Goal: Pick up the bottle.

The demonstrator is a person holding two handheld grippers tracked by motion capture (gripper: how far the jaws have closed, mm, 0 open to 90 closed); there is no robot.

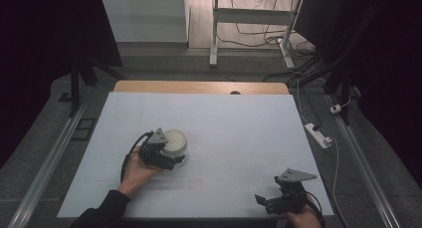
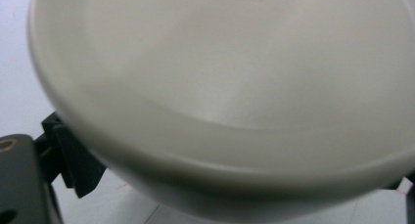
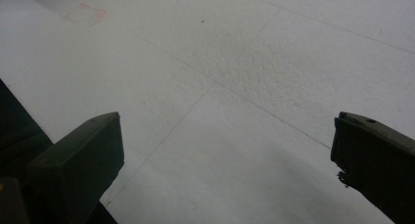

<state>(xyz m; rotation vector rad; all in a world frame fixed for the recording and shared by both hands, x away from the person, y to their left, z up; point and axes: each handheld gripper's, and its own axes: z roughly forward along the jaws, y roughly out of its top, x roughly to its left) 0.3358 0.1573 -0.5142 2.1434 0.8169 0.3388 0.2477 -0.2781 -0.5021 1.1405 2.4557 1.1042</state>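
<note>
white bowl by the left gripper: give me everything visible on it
The bowl is round, off-white, smooth and matte, plastic by the look, upright on the table, left of centre. Faint embossed marks show inside it, unreadable. The left gripper is at its near side; its jaws seem to flank the wall, but contact cannot be told.

A white foam-covered rectangular tabletop (image 1: 234,123) carries a round cream plastic bowl (image 1: 175,141) left of centre, nearer the front edge than the back.
</note>
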